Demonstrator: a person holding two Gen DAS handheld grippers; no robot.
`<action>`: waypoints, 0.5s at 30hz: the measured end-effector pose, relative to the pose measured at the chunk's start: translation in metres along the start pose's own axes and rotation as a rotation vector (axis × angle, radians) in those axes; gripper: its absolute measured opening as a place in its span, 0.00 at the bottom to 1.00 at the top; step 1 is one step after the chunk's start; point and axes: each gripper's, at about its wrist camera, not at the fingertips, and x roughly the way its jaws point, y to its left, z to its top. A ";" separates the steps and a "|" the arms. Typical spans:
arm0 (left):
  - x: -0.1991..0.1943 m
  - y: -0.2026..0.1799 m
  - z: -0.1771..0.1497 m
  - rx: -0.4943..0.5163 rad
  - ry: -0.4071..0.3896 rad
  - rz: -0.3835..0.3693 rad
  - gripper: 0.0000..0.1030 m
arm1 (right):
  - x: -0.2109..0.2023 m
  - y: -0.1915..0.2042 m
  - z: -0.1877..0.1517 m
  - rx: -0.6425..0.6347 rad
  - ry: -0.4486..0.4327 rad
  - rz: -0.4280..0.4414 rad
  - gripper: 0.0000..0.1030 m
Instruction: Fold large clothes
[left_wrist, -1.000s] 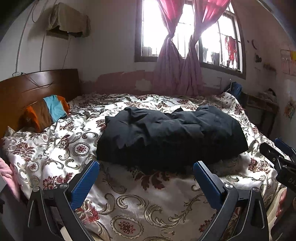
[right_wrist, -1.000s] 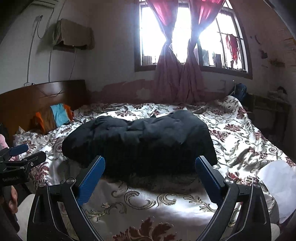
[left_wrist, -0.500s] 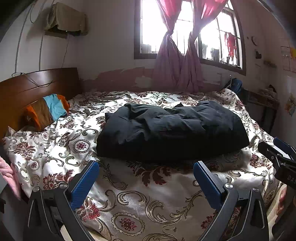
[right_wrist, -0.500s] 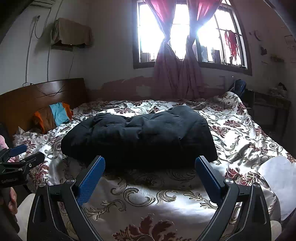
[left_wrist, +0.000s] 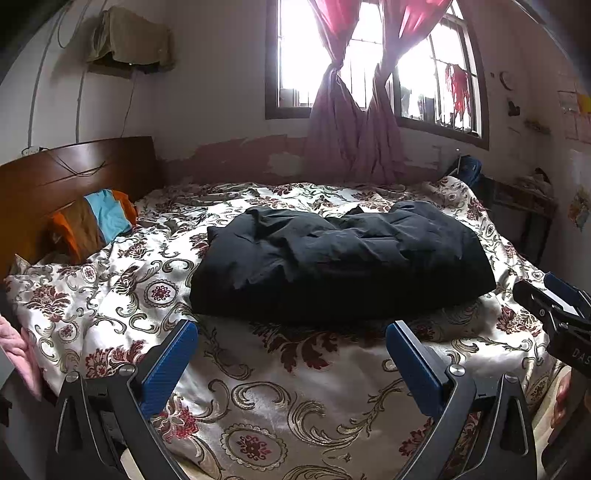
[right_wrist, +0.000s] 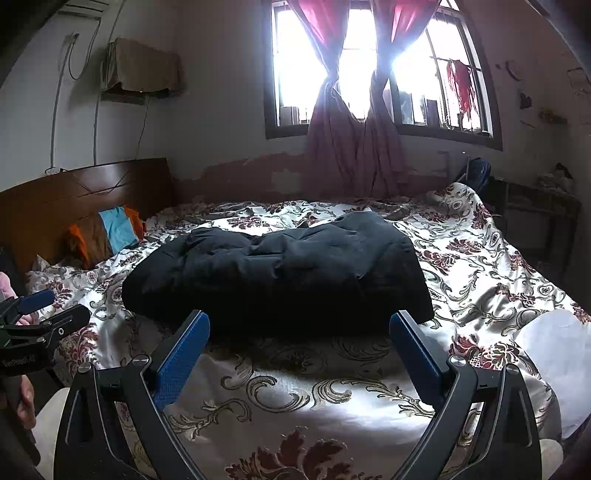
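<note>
Left wrist view: your left gripper (left_wrist: 291, 336) has its blue fingers (left_wrist: 170, 363) spread wide, nothing between them, held over the near part of the floral bedspread (left_wrist: 266, 410). The black garment (left_wrist: 340, 258) lies as a bulky folded bundle mid-bed, beyond the fingertips and not touching them. Bare bedspread runs between the fingers and the bundle's near edge, and more to its left toward the striped pillow (left_wrist: 98, 225) at the headboard (left_wrist: 70, 173). Your right gripper (left_wrist: 554, 306) pokes in at the right edge; the white lettering on it reads "DAS", the rest cut off.

Right wrist view: your right gripper (right_wrist: 299, 338) is also wide apart and empty. The black garment (right_wrist: 280, 269) sits just past the fingertips, its near edge in shadow. Open bedspread (right_wrist: 295, 391) lies below the fingers and to the right of the bundle, up to the bed's right edge. Your left gripper (right_wrist: 35, 314) shows at the left; its label is mirrored and too small to read. Curtains (right_wrist: 354, 147) hang tied at the window behind.
</note>
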 end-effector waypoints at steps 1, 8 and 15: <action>0.000 0.000 0.000 0.000 0.000 -0.001 1.00 | 0.000 0.000 0.000 0.000 0.000 0.000 0.93; 0.000 0.000 0.000 0.000 0.000 -0.001 1.00 | 0.000 0.001 0.000 0.000 0.000 -0.001 0.93; 0.000 0.000 0.000 0.001 0.000 -0.002 1.00 | 0.000 0.001 0.000 0.002 0.000 -0.002 0.93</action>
